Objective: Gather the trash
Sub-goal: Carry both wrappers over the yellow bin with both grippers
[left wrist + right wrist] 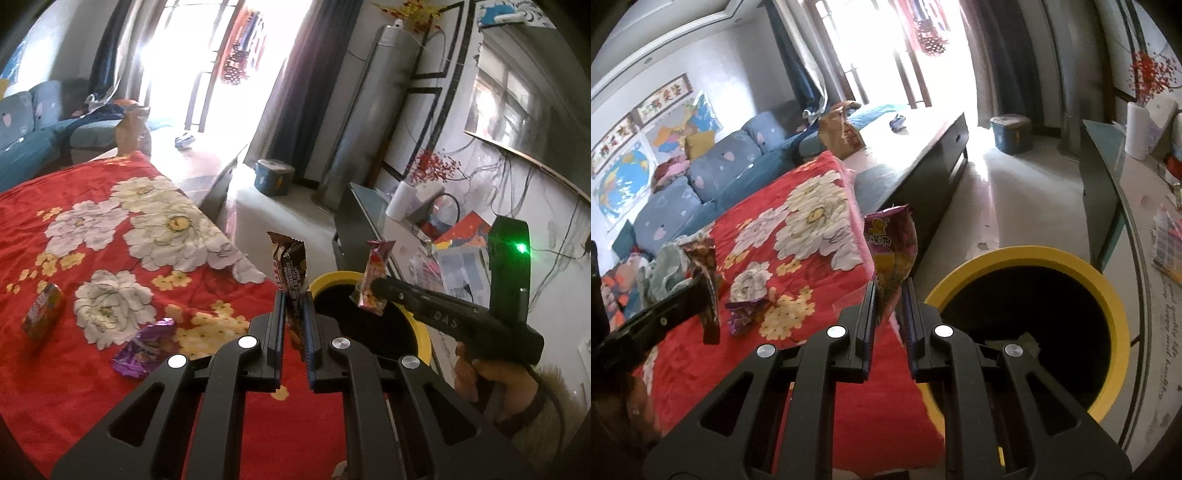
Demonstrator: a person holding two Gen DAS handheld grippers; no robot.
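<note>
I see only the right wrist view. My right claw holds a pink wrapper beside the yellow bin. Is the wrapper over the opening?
Observer: In the left wrist view, the pink wrapper in the right claw hangs in line with the far rim of the yellow bin, seemingly over the opening.
Operator: And the left claw's wrapper?
Observer: The left claw is shut on a brown wrapper that stands just left of the rim, not clearly over the opening.
Operator: Is any trash on the blanket besides the purple wrapper?
Observer: Yes, a red and green packet lies near the picture's left edge.
</note>
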